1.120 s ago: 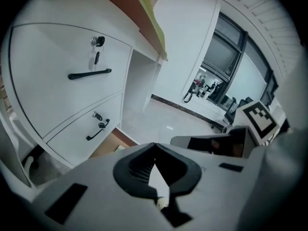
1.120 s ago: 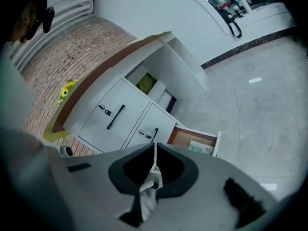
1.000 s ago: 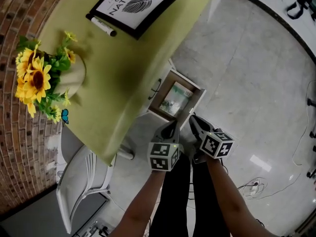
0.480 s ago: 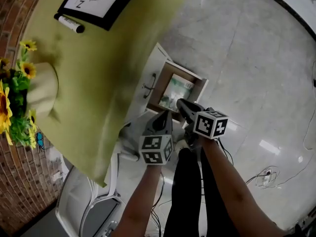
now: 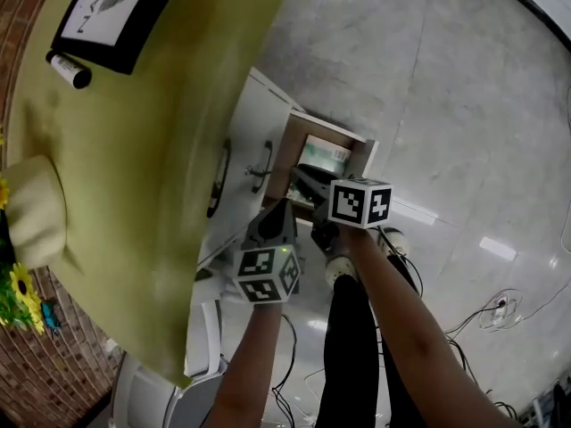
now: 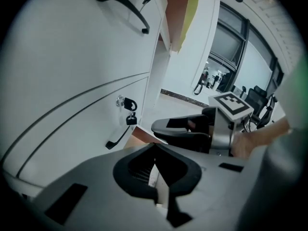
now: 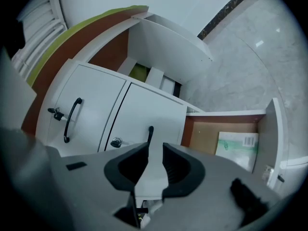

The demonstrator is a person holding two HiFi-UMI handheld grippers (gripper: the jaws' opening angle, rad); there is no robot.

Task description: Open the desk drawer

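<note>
White cabinet (image 7: 144, 112) beneath a green-topped desk (image 5: 152, 159), one drawer (image 7: 208, 137) pulled out over the pale stone floor (image 5: 464, 96). A green-and-white printed packet (image 7: 238, 147) lies flat on the drawer's brown base. The right gripper (image 7: 152, 146) hovers by the drawer's near edge, its jaws a narrow slit apart and holding nothing, pointing toward a thin black handle (image 7: 150, 134) on the cabinet front. The left gripper (image 6: 155, 146) sits just beside it, jaw tips pressed together and empty, facing a cabinet lock (image 6: 120, 101) with keys (image 6: 130, 119) dangling from it. On the desktop lie a black-framed print (image 5: 98, 12) and a marker (image 5: 70, 69).
</note>
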